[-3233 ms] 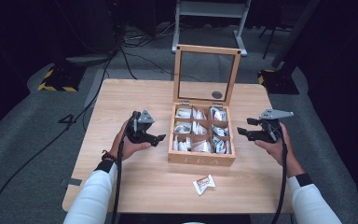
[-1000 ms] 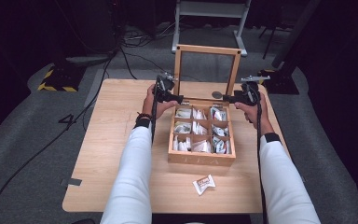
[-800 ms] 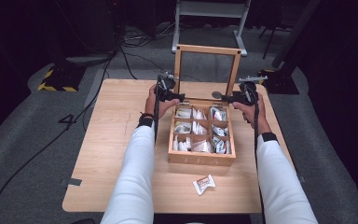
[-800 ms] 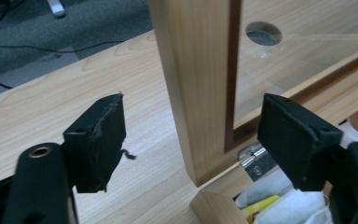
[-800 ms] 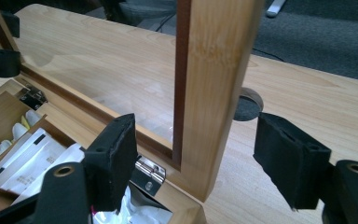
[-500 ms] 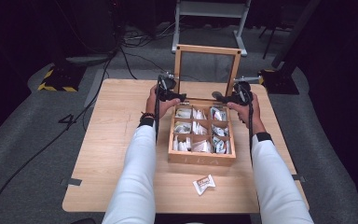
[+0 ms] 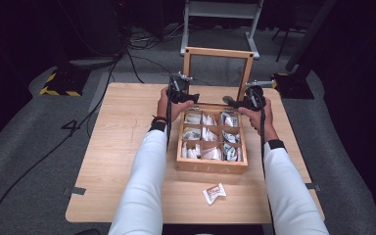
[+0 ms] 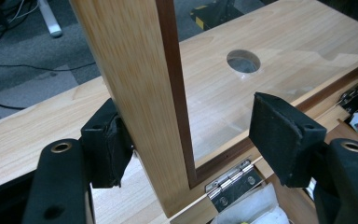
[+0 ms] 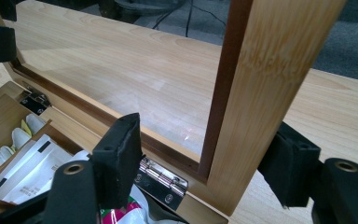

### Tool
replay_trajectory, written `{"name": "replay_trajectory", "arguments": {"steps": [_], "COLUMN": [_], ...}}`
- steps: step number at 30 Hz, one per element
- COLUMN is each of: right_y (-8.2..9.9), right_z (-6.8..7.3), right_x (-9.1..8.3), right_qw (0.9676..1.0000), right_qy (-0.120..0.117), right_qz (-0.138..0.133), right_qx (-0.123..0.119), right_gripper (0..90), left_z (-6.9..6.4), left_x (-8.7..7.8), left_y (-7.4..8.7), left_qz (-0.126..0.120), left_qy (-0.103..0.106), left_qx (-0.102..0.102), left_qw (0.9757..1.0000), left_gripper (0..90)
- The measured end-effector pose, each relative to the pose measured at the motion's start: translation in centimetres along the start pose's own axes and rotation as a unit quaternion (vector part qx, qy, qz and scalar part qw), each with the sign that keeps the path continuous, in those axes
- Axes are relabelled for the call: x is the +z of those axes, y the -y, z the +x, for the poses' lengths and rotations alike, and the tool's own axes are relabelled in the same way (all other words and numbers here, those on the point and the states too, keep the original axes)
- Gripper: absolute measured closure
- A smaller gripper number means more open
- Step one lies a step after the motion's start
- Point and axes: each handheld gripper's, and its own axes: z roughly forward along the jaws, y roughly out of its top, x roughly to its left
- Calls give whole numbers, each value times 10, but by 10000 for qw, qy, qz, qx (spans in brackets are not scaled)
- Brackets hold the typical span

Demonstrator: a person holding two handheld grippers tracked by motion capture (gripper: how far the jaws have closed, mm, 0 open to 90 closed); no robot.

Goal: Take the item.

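Nearest the person, a small wrapped packet [image 7: 214, 193] lies alone on the worktop [image 7: 127, 147], just in front of the wooden box [image 7: 212, 166]. The box sits at the centre of the worktop, its long axis running away from the person, its compartments filled with white sachets [image 7: 206, 134].

Both white sleeves reach forward along either side of the box. Compared with the earliest frame, when both hands hovered level with the box's middle, the grippers now sit at its far end, beside the hinges [image 8: 228, 183].

The left gripper [image 7: 182, 94] straddles the left upright of the lid [image 7: 219, 53]. In the left gripper view one of its fingers [image 8: 108, 142] touches the outer face of that upright; the other stands clear on the glass side. The fingers have just been closing, with the upright between them, not yet clamped.

The right gripper [image 7: 248, 98] straddles the right upright. Its fingers [image 9: 117, 158] have likewise been closing, and both remain apart from the wood, so the grip is released.

The lid stands upright at the far edge of the box, a glazed frame facing the person, its long axis vertical. Since a second ago, the right hand has shifted slightly inward towards the frame.
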Motion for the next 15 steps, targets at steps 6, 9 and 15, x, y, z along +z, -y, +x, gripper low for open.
{"name": "replay_trajectory", "arguments": {"steps": [6,9,15], "right_y": [0,0,-2], "right_z": [0,1,3], "right_x": [-3,-5,-11], "right_qw": [10000,10000,9999], "right_qy": [-23,4,8], "right_qz": [-34,-58,-120], "right_qx": [37,27,-54], "right_gripper": [366,389,391], "left_z": [1,0,-2], "left_x": [-8,-14,-28], "left_y": [-7,-10,-14], "left_qz": [-103,-205,-384], "left_qy": [102,85,157], "left_qx": [-81,-41,-9], "left_qw": [9999,9997,9991], "left_gripper": [319,324,341]}}
